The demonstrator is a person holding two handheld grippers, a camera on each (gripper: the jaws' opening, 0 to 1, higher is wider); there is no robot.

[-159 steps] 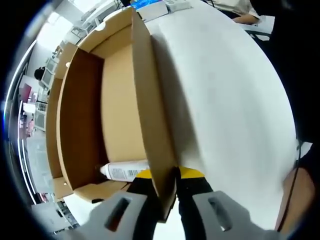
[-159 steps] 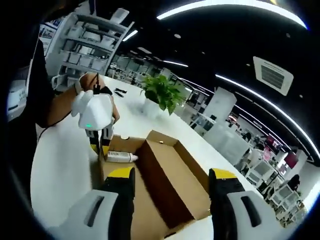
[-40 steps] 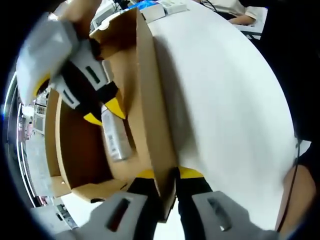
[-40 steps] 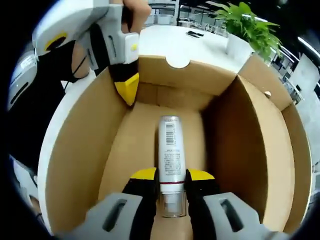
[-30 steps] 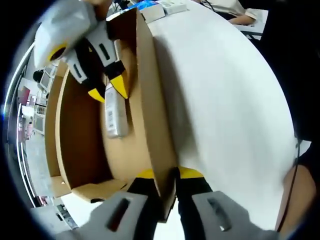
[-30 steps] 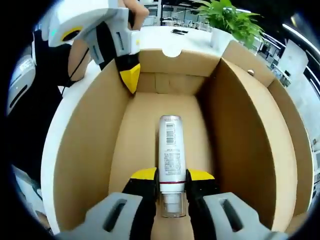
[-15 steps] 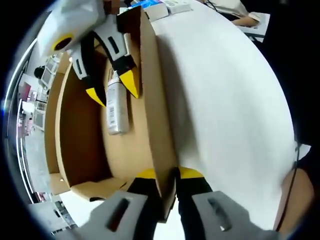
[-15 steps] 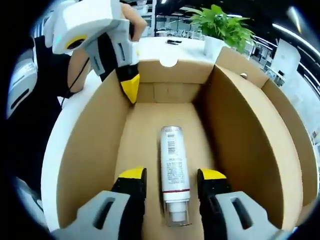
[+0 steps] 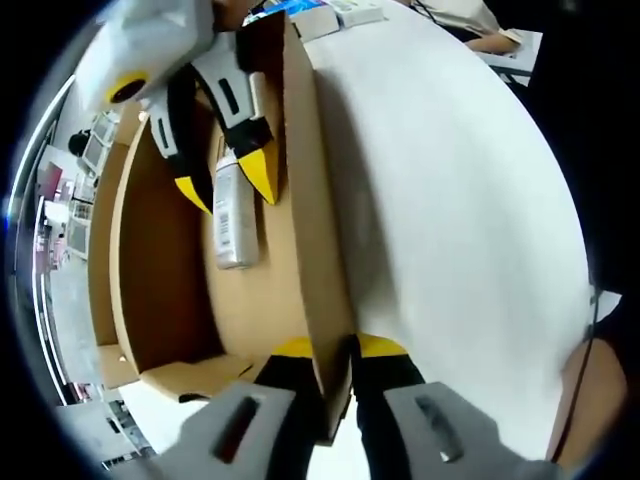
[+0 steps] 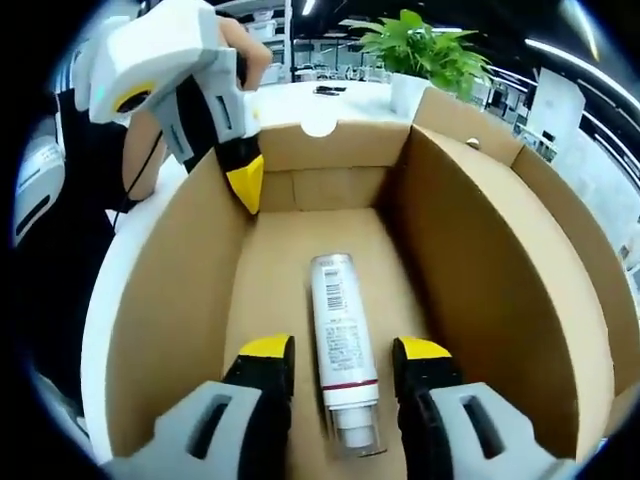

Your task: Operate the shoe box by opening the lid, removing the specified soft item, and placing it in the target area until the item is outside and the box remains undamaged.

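The open cardboard shoe box point(image 9: 300, 200) stands on a white table point(image 9: 450, 200). A white tube point(image 10: 335, 310) with a barcode and clear cap lies lengthwise on the box floor. My right gripper point(image 10: 345, 352) is open, its yellow-tipped jaws straddling the tube's cap end without pinching it. From the left gripper view, the right gripper point(image 9: 228, 185) reaches down into the box over the tube point(image 9: 236, 225). My left gripper point(image 9: 328, 350) is shut on the box's near side wall at its top edge. In the right gripper view, that left gripper point(image 10: 245, 180) clamps the wall point(image 10: 180, 290) at the far left corner.
A potted green plant point(image 10: 425, 45) stands on the table beyond the box. Small flat boxes point(image 9: 320, 15) lie at the table's far edge. A person's arm point(image 10: 150, 140) is behind the left gripper. Bare tabletop stretches to the right of the box.
My right gripper, shut on the tube a second ago, has opened and let it go; the tube rests on the box floor. The left gripper keeps its hold on the wall.
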